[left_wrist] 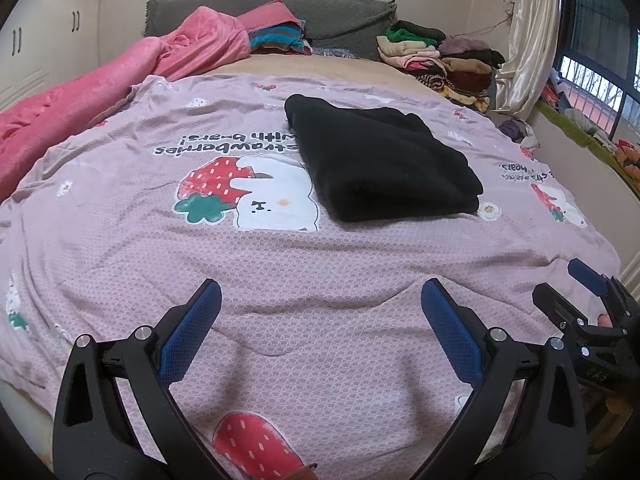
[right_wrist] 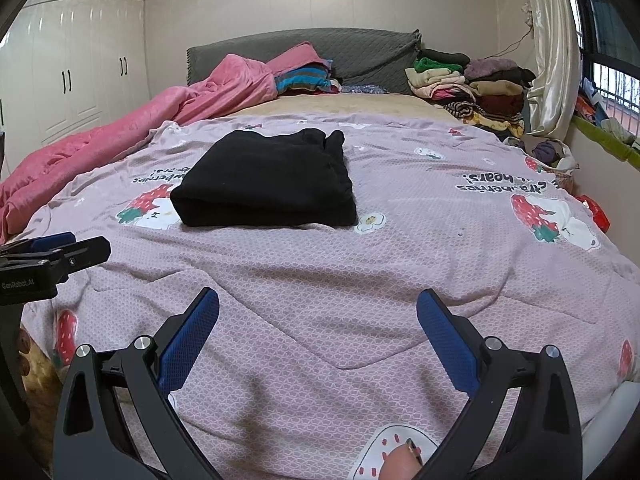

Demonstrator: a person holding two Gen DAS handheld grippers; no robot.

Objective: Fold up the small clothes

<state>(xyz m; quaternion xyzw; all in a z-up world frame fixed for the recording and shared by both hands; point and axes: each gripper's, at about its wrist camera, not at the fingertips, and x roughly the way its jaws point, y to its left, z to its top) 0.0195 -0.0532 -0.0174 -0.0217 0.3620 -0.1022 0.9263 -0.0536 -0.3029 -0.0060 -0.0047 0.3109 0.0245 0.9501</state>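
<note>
We found the black garment [left_wrist: 380,160] folded into a compact stack on the strawberry-print bedspread [left_wrist: 280,264], mid-bed. The left gripper [left_wrist: 320,316] and right gripper [right_wrist: 318,322] hovered near the bed's near edge, jaws spread wide, both empty, well apart from the garment.

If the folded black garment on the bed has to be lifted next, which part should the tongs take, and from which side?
Probably the near edge of the black garment, approached from the foot of the bed. That edge shows stacked rounded folds facing both cameras, thick enough to pinch all layers at once. The far end looks lumpier and uneven. Both the left tongs and right tongs are open, short of it.
</note>
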